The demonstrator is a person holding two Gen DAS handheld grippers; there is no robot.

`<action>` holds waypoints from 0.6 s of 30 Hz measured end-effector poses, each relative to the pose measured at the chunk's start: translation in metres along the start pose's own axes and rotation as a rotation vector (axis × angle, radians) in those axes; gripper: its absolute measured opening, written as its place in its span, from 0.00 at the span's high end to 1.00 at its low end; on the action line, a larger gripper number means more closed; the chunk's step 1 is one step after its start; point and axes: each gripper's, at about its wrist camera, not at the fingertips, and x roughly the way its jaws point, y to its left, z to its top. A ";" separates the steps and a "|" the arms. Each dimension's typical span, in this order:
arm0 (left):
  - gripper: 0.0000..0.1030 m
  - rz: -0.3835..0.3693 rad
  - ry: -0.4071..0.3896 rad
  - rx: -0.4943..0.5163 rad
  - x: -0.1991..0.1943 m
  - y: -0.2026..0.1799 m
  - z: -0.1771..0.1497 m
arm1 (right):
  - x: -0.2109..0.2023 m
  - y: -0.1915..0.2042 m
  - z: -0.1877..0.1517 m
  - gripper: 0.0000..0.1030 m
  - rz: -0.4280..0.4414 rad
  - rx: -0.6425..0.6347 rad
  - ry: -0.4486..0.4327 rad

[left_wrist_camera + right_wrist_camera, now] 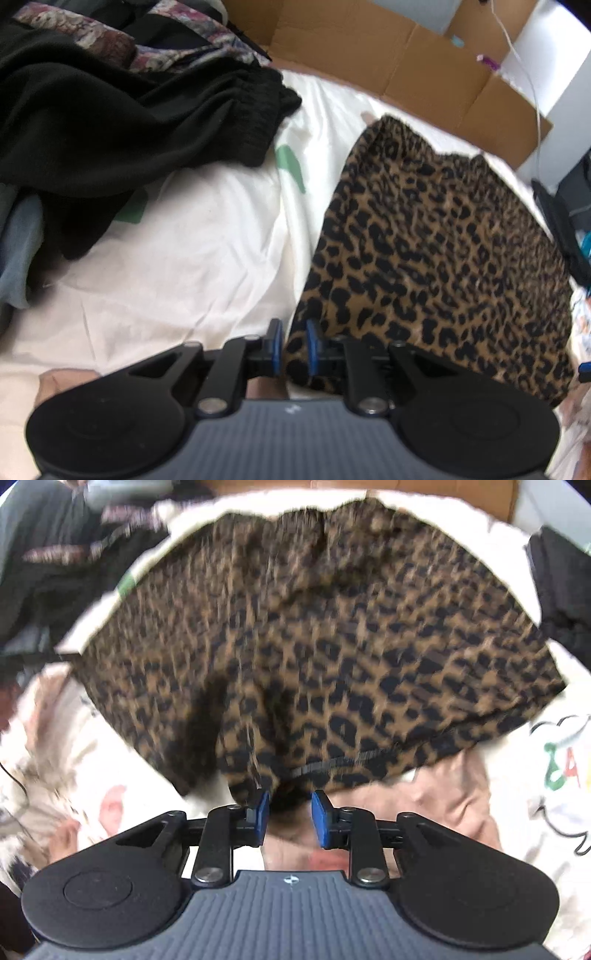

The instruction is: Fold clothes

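While the leopard-print garment (pixel 436 240) lies flat on the white sheet (pixel 177 258), centre-right of frame, the left gripper (pixel 294 343) pins its near corner; the right gripper (pixel 289 814) stands parted, apparently gripping nothing, at the blurred hem.

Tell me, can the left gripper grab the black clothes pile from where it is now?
Probably not yet. The left gripper is shut on a corner of the leopard-print garment. The black clothes pile lies apart, across bare white sheet, with nothing blocking the way.

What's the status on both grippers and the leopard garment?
Left gripper pinching leopard-print garment corner. Right gripper open at its hem. Black clothes pile alongside, apart.
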 end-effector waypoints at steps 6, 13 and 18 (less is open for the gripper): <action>0.86 -0.015 0.001 0.027 -0.001 -0.007 0.001 | -0.014 0.014 0.012 0.74 0.001 -0.065 -0.101; 0.84 0.012 0.043 0.016 0.010 -0.001 -0.008 | -0.008 0.025 0.016 0.74 0.023 -0.078 -0.086; 0.79 0.012 0.051 0.007 0.012 0.005 -0.017 | -0.005 0.023 0.015 0.74 0.027 -0.055 -0.080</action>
